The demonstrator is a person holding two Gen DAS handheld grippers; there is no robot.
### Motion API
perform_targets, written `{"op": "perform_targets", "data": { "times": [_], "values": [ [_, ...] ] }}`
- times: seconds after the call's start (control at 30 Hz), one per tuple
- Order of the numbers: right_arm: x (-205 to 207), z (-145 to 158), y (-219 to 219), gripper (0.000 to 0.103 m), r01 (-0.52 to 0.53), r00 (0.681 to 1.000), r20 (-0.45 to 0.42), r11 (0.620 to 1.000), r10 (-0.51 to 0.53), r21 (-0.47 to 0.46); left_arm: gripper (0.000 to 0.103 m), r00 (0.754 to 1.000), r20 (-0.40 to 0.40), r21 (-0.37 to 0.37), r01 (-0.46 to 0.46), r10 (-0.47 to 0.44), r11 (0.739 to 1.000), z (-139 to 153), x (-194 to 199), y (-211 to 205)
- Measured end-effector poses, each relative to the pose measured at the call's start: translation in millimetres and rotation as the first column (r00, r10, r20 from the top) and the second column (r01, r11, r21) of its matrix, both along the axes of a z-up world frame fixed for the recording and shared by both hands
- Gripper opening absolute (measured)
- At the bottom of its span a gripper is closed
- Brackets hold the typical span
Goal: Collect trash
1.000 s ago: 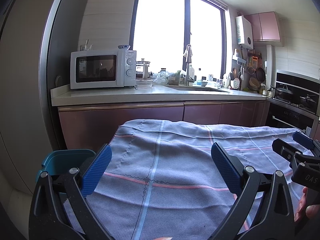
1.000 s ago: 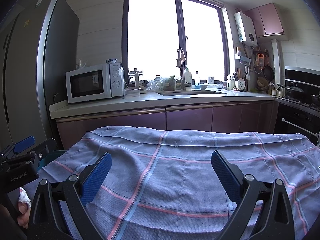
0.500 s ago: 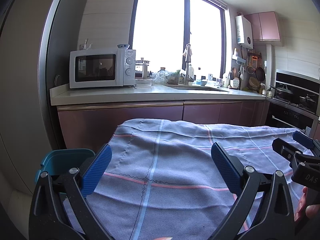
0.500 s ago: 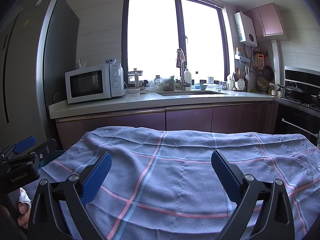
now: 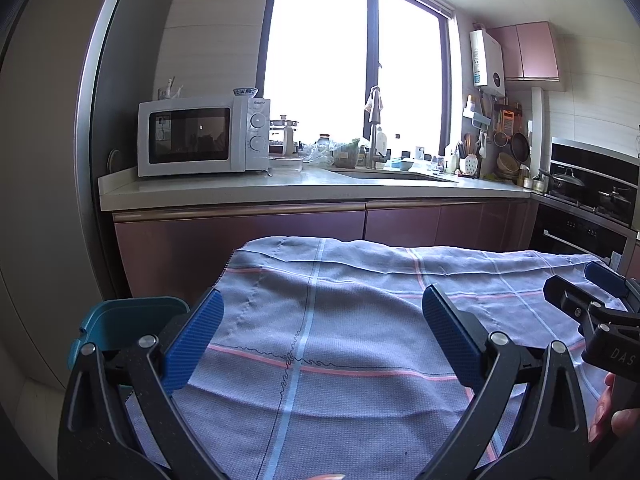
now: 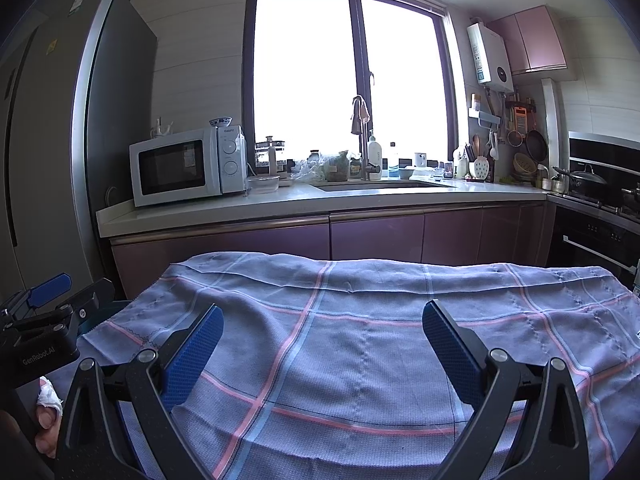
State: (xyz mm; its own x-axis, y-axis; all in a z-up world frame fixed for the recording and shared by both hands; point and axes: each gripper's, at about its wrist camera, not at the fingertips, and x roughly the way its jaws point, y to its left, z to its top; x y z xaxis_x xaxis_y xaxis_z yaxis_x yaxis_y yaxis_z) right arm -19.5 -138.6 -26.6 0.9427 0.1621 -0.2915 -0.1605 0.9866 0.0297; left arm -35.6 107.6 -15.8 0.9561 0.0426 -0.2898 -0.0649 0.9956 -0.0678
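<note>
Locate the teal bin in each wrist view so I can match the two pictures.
Left wrist: teal bin at lower left, beside the checked cloth's left edge, behind the left gripper.
Right wrist: only a dark sliver at the cloth's left edge, behind the other gripper.
Shared landmark: white microwave on the counter.

The checked cloth (image 5: 340, 340) hides all of the surface beneath it, and its near edge runs off the bottom of both views. The teal bin (image 5: 128, 320) is mostly covered by the left tongs (image 5: 320, 332) and the cloth's corner. Items crowded by the sink (image 6: 384, 186) are too small to name.
</note>
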Motion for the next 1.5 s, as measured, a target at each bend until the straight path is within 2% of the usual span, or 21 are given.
{"op": "perform_targets", "data": {
  "times": [1.17,1.5],
  "values": [
    [0,1,-1,0.096,0.014,1.000,-0.004,1.000,-0.014,0.003,0.098,1.000,-0.003,0.003,0.000,0.000,1.000,-1,4,-3],
    [3,0,-4,0.096,0.021,1.000,-0.013,1.000,-0.021,0.007,0.098,0.999,-0.044,0.018,0.012,-0.011,1.000,-3,14,-9]
  ]
}}
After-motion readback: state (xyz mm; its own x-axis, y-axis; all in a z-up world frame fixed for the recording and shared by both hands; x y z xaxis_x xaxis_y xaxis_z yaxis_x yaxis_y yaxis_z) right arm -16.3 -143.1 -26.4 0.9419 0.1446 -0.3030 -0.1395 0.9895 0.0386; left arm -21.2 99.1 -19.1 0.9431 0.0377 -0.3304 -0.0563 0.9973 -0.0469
